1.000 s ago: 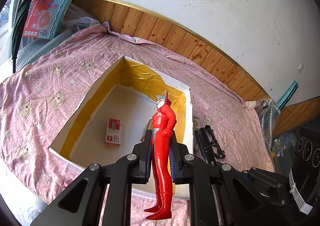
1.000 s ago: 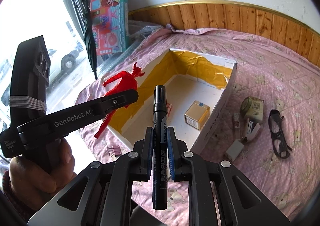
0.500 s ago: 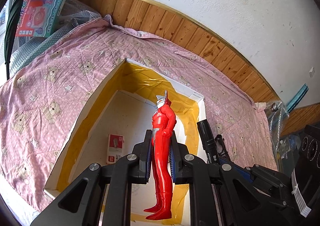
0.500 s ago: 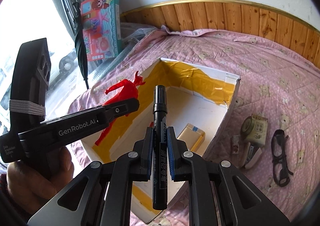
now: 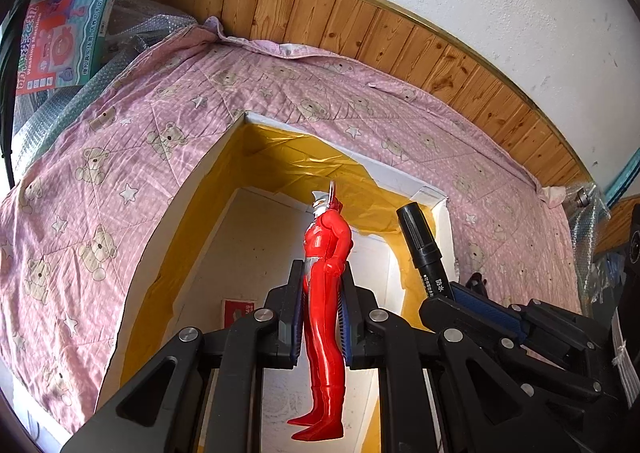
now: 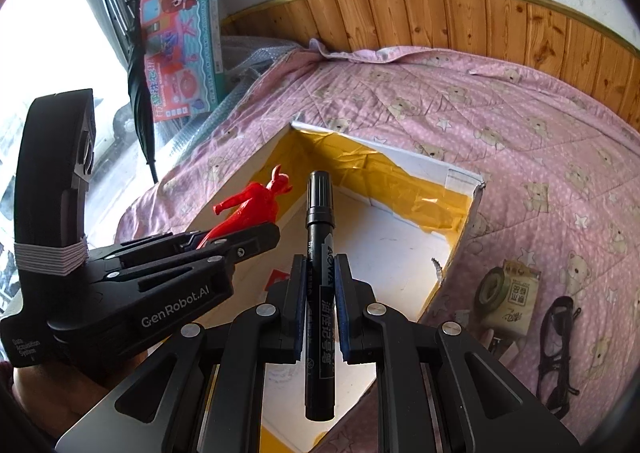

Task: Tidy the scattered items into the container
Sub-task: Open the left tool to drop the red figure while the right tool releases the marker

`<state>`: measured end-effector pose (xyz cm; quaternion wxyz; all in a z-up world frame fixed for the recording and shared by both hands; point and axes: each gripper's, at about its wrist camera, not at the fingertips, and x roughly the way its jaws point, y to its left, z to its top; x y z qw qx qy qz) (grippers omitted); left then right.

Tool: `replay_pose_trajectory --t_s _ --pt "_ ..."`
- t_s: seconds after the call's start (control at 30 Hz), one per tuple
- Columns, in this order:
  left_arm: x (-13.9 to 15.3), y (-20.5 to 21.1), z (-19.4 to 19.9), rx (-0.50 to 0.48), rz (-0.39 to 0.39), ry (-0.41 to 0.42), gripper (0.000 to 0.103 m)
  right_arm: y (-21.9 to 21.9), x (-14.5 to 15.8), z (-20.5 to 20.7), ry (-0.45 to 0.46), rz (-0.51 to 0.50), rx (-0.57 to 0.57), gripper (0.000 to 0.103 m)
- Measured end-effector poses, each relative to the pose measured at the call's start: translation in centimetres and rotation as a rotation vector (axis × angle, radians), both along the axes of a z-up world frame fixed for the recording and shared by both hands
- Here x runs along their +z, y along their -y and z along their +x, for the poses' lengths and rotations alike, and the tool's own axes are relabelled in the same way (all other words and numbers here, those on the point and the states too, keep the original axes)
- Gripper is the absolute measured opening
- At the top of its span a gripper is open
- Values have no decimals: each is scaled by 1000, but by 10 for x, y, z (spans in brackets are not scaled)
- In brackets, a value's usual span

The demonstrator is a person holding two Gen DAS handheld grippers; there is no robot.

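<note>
My left gripper (image 5: 320, 285) is shut on a red hero figure (image 5: 326, 249), held upright over the open white box (image 5: 404, 177) with yellow tape on its inner walls. A red-and-white pack (image 5: 236, 311) lies on the box floor. My right gripper (image 6: 320, 285) is shut on a black marker (image 6: 319, 253), also above the box (image 6: 460, 177). In the left wrist view the marker (image 5: 420, 241) and right gripper (image 5: 472, 301) sit just right of the figure. The right wrist view shows the left gripper (image 6: 240, 241) with the figure (image 6: 252, 205) at left.
The box rests on a pink bear-print quilt (image 6: 500, 125). Right of the box lie a tape roll (image 6: 494, 287), a small carton (image 6: 520, 293) and black glasses (image 6: 558, 337). A toy box (image 6: 184, 45) and folded umbrella (image 6: 140, 85) lean at the left; wood panelling (image 5: 360, 29) behind.
Both grippers have moved forward over the box, still holding the figure and the marker. The right gripper now sits close beside the left one.
</note>
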<state>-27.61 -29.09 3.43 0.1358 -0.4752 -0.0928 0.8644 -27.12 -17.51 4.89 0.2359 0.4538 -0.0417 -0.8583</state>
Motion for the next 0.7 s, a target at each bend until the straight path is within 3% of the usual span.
replay_pose_trajectory --t_s 0.37,0.7 --pt "-16 -16 -31 -9 -99 12 15 -3 -19 -40 60 44 -2 14" --pt "-34 -20 -56 -5 -125 52 19 -11 -33 -60 84 51 -41 18"
